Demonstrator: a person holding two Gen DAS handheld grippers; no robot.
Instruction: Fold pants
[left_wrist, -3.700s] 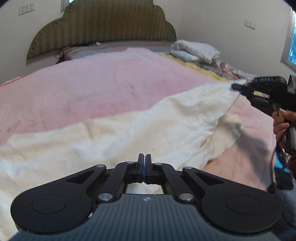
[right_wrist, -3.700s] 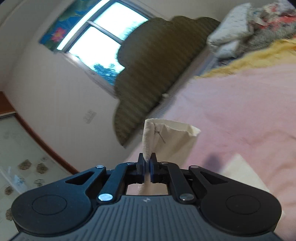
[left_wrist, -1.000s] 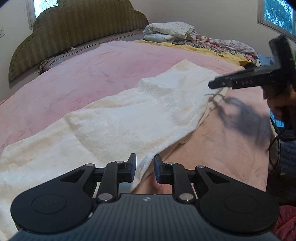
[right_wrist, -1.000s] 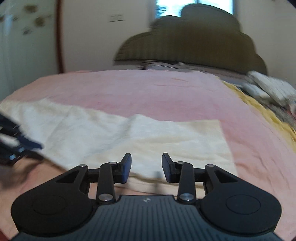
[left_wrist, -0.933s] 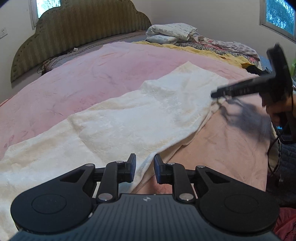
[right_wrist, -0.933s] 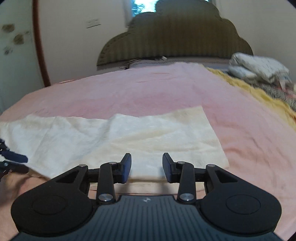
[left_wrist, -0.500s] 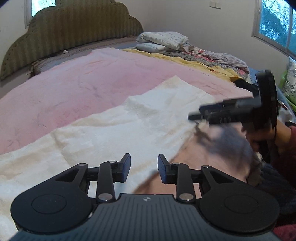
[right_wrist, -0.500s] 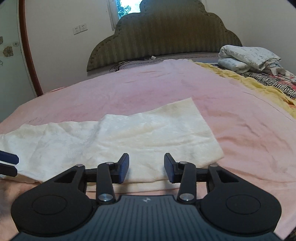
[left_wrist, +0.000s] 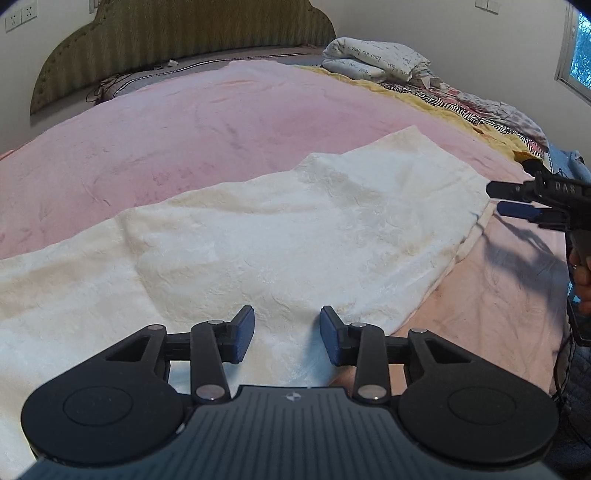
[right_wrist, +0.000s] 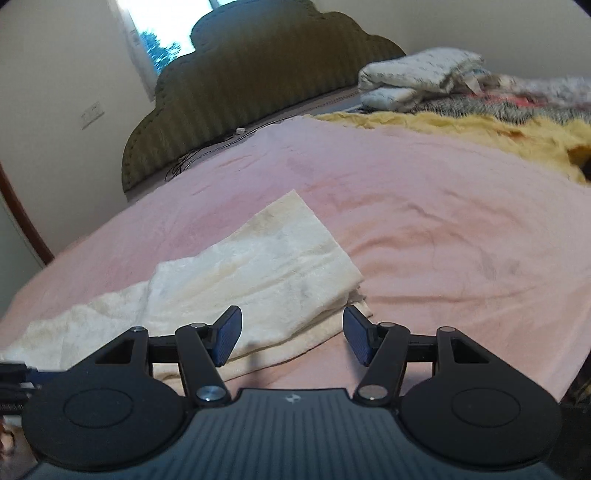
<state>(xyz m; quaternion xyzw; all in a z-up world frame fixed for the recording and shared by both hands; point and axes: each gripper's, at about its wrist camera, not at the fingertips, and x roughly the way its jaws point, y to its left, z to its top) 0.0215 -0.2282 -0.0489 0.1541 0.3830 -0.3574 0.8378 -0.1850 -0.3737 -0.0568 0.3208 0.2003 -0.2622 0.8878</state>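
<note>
Cream-white pants (left_wrist: 280, 236) lie flat on the pink bedspread (left_wrist: 192, 129), one leg folded over the other. My left gripper (left_wrist: 287, 334) is open and empty, just above the pants' near edge. My right gripper (right_wrist: 291, 338) is open and empty, above the hem end of the pants (right_wrist: 258, 273). The right gripper also shows at the right edge of the left wrist view (left_wrist: 517, 201), open, beside the hem. The left gripper's tips show at the left edge of the right wrist view (right_wrist: 14, 373).
An olive padded headboard (left_wrist: 177, 33) stands at the far end. Folded white bedding (left_wrist: 373, 61) and a yellow and zebra-print blanket (left_wrist: 461, 107) lie along the bed's far right. The bed's near edge is close below both grippers.
Both grippers, shut on the pants 3.7 s ago, have let go and opened wider. The pants now lie flat. The right gripper has swung toward the hem end.
</note>
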